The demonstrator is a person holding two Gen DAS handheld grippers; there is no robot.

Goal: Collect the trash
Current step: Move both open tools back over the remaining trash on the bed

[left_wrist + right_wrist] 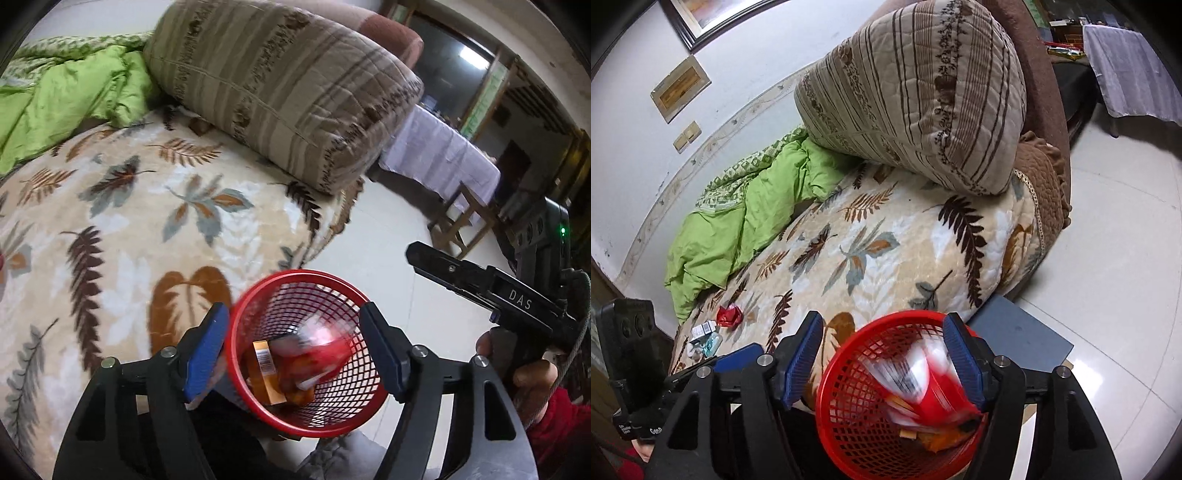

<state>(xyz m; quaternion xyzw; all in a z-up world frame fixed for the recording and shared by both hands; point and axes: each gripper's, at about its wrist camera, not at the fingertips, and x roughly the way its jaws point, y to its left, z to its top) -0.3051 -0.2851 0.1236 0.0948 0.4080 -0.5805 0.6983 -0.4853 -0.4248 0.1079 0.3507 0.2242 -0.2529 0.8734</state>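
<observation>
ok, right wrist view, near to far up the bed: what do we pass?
Red mesh basket with a blurred red-and-white wrapper dropping in → leaf-print blanket → green quilt → striped folded quilt at the far end.

Red plastic mesh basket (343,402); plush leaf-print blanket (122,229); quilted cloth pillow (288,96); glossy tiled floor (1123,258); shiny green quilt (738,221)

A: Both views show even, bright indoor light; heavy fisheye bending darkens the corners.
B: Motion blur smears the red wrapper (925,387) falling inside the basket (842,417); floor tiles (1126,302) show glare.
</observation>
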